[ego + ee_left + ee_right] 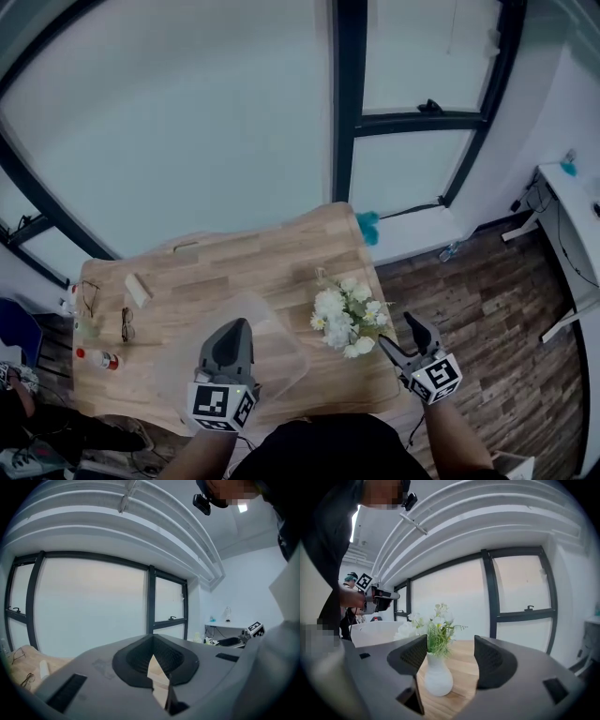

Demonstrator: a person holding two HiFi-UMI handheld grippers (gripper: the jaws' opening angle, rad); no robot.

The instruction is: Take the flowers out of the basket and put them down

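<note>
on the right side of the wooden table [234, 267], the flowers [349, 317] stand upright in a white vase [438, 677], outside the translucent basket [281, 367] and near it. so the putting-down looks done, and i judge the step in hand to be clearing the right gripper [401, 339] away. its jaws stand wide apart and hold nothing, with the vase a little ahead of them and touching neither pad. to do this well, draw straight back along the jaws' own line and keep them wide, since the leaves lean toward the left pad and a sideways swing could tip the narrow vase.

the left gripper [232, 328] hangs over the basket with its jaws drawn together. it may be pinching the thin rim, but neither view settles that.

the head view gives the layout, with flowers and basket side by side, yet the blooms hide the vase there. the right gripper view alone shows the vase's foot flat on the wood. the left gripper view shows mostly window.
</note>
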